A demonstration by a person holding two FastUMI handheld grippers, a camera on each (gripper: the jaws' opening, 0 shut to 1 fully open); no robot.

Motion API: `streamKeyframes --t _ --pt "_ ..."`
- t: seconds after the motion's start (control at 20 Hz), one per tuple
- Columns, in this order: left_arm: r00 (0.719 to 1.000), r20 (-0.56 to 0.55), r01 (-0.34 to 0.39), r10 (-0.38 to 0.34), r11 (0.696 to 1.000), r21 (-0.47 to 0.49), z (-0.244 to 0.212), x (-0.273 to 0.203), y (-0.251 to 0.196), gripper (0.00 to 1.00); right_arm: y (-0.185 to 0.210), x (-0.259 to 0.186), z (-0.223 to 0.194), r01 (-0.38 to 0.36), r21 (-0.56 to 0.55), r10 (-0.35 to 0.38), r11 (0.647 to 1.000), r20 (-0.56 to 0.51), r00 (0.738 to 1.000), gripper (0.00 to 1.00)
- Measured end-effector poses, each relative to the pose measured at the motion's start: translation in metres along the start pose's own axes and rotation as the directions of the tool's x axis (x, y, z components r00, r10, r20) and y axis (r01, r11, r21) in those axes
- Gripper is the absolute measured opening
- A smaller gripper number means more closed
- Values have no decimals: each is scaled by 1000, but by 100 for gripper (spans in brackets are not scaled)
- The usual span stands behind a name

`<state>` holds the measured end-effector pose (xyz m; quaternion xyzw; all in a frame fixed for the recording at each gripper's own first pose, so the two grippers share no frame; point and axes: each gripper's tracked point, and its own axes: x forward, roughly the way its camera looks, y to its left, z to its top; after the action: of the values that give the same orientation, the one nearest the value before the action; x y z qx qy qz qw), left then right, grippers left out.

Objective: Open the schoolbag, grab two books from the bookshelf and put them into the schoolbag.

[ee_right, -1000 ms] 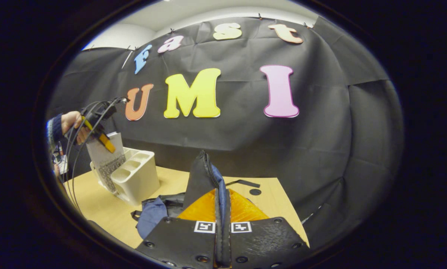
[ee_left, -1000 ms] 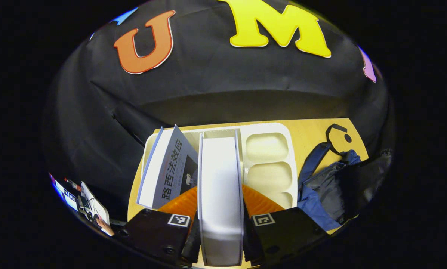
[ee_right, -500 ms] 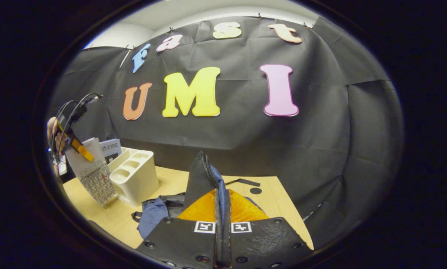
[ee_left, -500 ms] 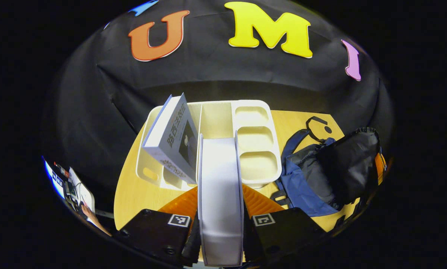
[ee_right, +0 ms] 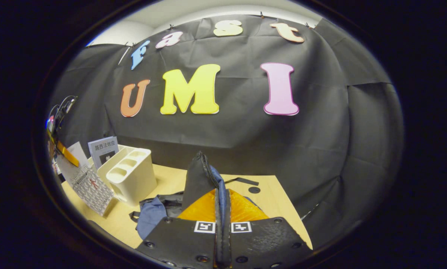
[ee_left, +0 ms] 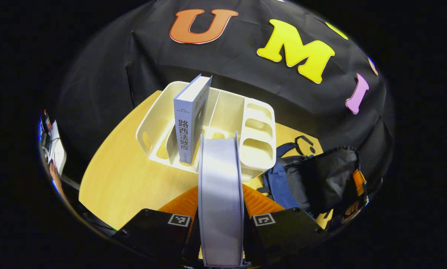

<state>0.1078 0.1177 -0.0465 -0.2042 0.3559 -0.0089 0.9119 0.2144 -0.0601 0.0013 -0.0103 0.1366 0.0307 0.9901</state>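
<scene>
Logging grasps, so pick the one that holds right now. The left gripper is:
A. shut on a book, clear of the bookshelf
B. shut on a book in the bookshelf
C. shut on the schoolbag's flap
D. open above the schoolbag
A: the left gripper clamps the white-edged book, which is in front of the bookshelf.

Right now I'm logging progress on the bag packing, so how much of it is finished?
Done: the blue and black fabric schoolbag is held open, the right tongs shut on its zipper edge. In hand: the left tongs grip a thick white-edged book, lifted out of the cream plastic bookshelf. Left: drop it into the bag, then fetch the grey-covered book standing in the shelf.
</scene>
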Motion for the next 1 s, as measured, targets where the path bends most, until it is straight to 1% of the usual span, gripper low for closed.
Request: streamKeyframes --t 0.1,0.2,0.25,0.3,0.35,0.4,0.5,0.6,0.7,0.75,0.85,1.0 --pt "998 2 62 -62 996 -69 -11 -3 -9 46 -4 2 0 23 -3 -23 1000 0 1000 1" --pt "992 -2 121 -123 985 -120 -24 -3 -18 46 -3 2 1 22 0 -22 1000 2 1000 1" --pt "989 -2 148 -150 978 -144 -28 -2 -25 51 -2 2 2 21 1 -21 1000 4 1000 0" --pt "984 -1 173 -176 971 -164 -32 -2 -32 46 -1 1 4 21 1 -21 1000 7 1000 1" --pt "980 -1 196 -199 964 -178 -34 0 -38 51 0 1 5 21 -2 -21 1000 10 1000 1" --pt "974 2 222 -226 957 -188 -36 1 -46 47 1 0 6 21 -5 -21 1000 10 1000 1" --pt "959 14 280 -284 935 -218 -40 5 -64 47 0 -2 8 24 -13 -23 1000 18 1000 0" --pt "938 34 342 -345 906 -247 -42 16 -86 47 1 -3 8 22 -11 -22 1000 21 1000 0" --pt "918 26 386 -395 879 -280 -49 29 -105 47 -1 -4 8 20 -3 -20 1000 23 1000 0" --pt "909 25 405 -417 866 -292 -51 38 -116 47 -2 -4 8 20 1 -20 1000 22 1000 0" --pt "898 27 425 -439 853 -304 -54 55 -136 46 -2 -7 10 3 14 -4 1000 29 1000 1" --pt "880 57 463 -472 825 -324 -51 78 -167 46 -3 -8 14 -9 13 8 1000 42 999 0"
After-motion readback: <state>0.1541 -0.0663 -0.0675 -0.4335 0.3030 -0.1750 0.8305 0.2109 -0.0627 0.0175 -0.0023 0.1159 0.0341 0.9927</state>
